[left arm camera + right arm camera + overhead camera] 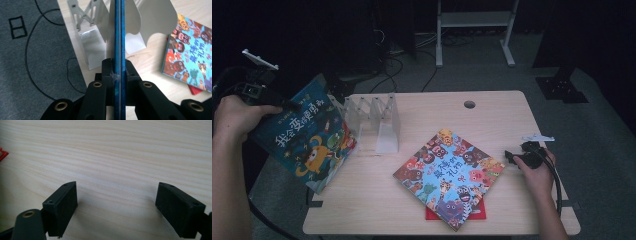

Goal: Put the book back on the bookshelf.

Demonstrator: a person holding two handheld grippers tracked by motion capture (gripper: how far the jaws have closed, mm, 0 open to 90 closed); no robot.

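My left gripper (118, 72) is clamped on the edge of the dark blue picture book (309, 137), held tilted off the table's (377, 210) left side, just beside the white folding book rack (374, 120). It looks thin, stiff and glossy, so I judge it light but slippery; a grip near the spine suits it. My right gripper (116, 202) rests spread wide apart, holding nothing, beside the colourful book (449, 175).

table (492, 107): pale wood grain, smooth, matt
blue book (307, 135): glossy printed card cover
colourful book (449, 175): printed cover — slight sheen
book stand (90, 47): white sheet metal, smooth
right gripper (116, 206): black plastic, matt
floor (30, 65): grey carpet — rough
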